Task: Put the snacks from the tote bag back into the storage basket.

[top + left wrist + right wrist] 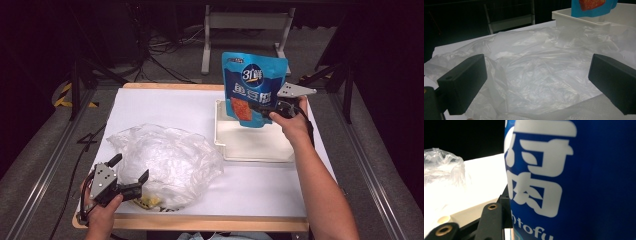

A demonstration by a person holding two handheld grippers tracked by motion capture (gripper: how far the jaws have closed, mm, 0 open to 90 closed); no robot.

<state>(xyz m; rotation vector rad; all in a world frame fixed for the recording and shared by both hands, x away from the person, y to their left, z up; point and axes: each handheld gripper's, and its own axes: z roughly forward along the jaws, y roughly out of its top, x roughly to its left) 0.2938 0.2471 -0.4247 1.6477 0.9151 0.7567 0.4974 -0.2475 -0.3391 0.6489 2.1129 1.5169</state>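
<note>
Blue snack pouch (254,87) hangs upright in the air over the white tray (250,150), its lower edge just above the tray's far part; up close in the right gripper view the pouch (574,180) shows big white characters and the letters "tofu". Largest on the white-covered table (165,102) is the crumpled clear plastic bag (165,160), lying at the near left, with some yellow print showing under its near edge. The tray sits to the right of the bag, near it but apart. The right gripper (265,111) is clamped on the pouch's lower right side. The left gripper (131,172) rests at the bag's near left edge with its jaws spread wide, gripping nothing; between them lies the bag (536,75).
</note>
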